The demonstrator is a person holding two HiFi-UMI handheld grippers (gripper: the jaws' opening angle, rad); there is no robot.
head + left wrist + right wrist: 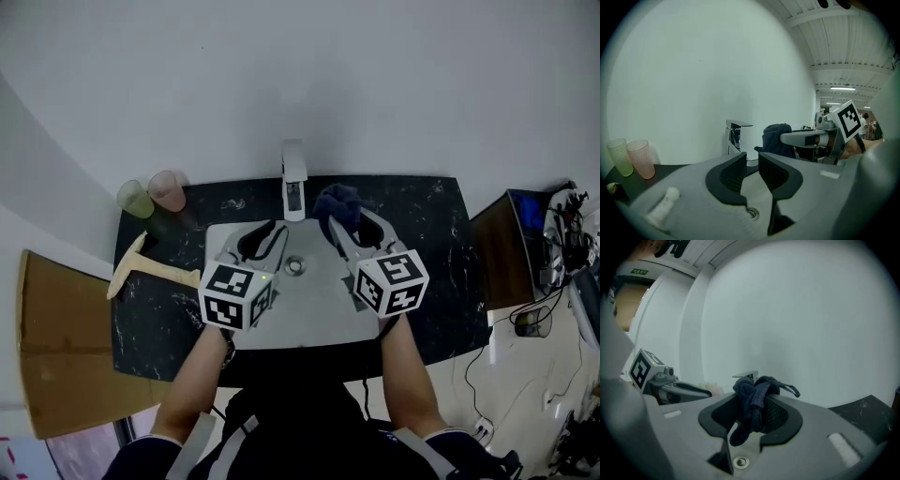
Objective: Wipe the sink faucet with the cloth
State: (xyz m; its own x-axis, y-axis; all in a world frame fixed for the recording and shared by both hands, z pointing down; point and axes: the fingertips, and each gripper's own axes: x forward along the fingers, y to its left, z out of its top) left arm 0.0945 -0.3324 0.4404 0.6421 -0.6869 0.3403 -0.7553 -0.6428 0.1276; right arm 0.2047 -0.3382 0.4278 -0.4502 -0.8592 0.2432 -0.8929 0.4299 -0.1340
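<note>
We grasp the dark cloth point(751, 399) in our right gripper point(348, 228), just right of the faucet point(294, 176). Our left gripper point(751, 169) is released, empty, over the sink point(314, 314).

Faucet point(746, 375) mostly hidden behind cloth point(752, 404), sleeves point(150, 459) cut off by bottom edge, cables point(574, 230) at right indistinct

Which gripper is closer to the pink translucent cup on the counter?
Left. The left gripper is over the sink, just right of the pink translucent cup; the right gripper, clamping a dark blue cloth, is farther right.
</note>
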